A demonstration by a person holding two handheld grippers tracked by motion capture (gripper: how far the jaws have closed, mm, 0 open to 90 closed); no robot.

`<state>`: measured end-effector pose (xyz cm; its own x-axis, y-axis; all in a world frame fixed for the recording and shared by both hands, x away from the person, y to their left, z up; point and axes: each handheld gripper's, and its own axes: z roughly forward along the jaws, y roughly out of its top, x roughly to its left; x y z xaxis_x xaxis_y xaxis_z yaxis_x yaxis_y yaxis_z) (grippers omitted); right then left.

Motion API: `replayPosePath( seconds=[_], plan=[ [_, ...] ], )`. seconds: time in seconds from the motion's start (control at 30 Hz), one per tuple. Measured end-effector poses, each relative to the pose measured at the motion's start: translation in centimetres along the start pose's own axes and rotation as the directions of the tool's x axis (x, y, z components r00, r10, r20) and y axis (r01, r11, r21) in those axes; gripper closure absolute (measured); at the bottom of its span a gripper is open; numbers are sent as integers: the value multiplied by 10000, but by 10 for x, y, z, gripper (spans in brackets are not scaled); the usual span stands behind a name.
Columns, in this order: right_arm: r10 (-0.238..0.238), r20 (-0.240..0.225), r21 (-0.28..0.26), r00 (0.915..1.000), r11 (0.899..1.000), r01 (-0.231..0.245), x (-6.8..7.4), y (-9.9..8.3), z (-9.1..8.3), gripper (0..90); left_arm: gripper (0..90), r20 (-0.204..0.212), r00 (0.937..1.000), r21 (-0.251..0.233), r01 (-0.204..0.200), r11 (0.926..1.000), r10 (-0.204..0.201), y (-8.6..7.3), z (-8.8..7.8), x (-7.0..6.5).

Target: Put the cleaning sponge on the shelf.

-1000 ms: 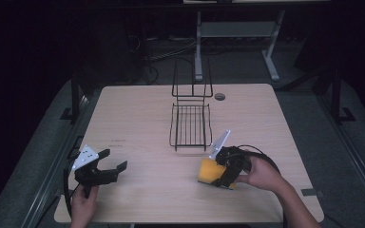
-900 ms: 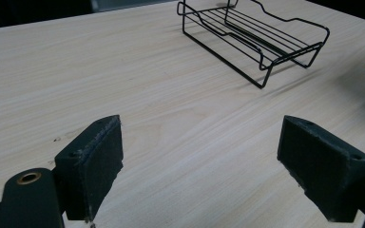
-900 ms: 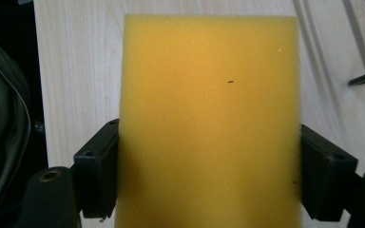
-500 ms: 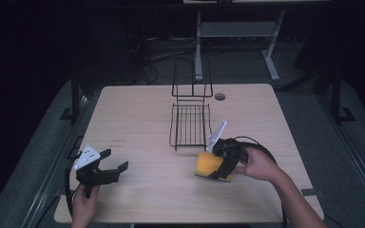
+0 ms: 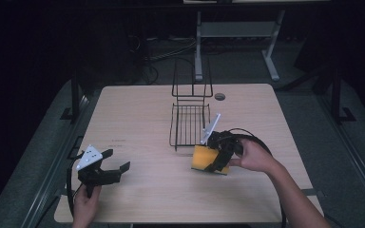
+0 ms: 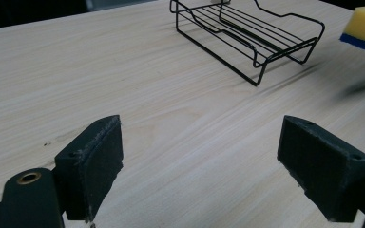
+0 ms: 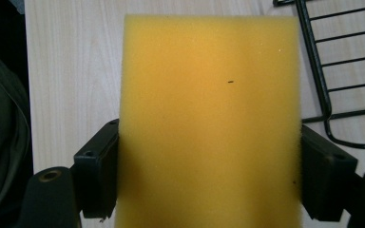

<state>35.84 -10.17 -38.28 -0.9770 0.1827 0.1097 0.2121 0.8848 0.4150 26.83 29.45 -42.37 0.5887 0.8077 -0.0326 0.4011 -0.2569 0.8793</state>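
- A black wire rack [image 5: 189, 124] stands near the middle of the light wooden table [image 5: 138, 114], its tall wire back toward the far edge; a small round hole [image 5: 219, 97] sits in the table just right of it
- The rack's near right corner lies close beside the sponge [image 5: 208, 159], nothing else stands between them
- Behind the table a white metal stand [image 5: 237, 33] and loose cables [image 5: 171, 47] lie on the dark floor, hard to make out in the gloom
- In the right gripper view the sponge's lower end is cut off by the frame, and it covers the table under it; its blue underside shows only as a thin strip in the left gripper view [image 6: 361, 42]
- The sponge is a yellow rectangle with one tiny dark speck, near the table's right front
- The right tool [image 5: 217, 156] is clenched on the sponge, one jaw on each long side
- The left tool [image 5: 116, 160] is released, jaws wide apart over bare table at the left front, well apart from the sponge
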Motion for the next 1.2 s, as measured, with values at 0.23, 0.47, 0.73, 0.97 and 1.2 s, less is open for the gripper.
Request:
replayPosePath(
  seconds=[0.23, 0.47, 0.73, 0.97, 1.2],
  plan=[
    [-18, -65, 63, 10000, 10000, 19, -8, 5, 1, 222, 147, 2, 10000, -49, 45, 10000, -45, 0, -1, 1],
    [-122, -95, 85, 9999, 9999, 122, -13, 12, 1, 223, 148, 9, 10000, 28, 19, 10000, -19, 0, 0, 0],
    [-264, -57, 32, 9996, 9996, 264, -18, 18, -1, 222, 147, -42, 10000, 19, 51, 10000, -51, -1, -1, 1],
    [-273, -84, 157, 9996, 9995, 274, -24, 24, 2, 222, 147, -19, 10000, 24, 26, 10000, -26, 0, -1, 1],
    [-245, -106, 275, 9996, 9993, 248, -31, 30, 5, 222, 148, -37, 10000, 21, 17, 10000, -17, -1, 0, 1]
  ],
)
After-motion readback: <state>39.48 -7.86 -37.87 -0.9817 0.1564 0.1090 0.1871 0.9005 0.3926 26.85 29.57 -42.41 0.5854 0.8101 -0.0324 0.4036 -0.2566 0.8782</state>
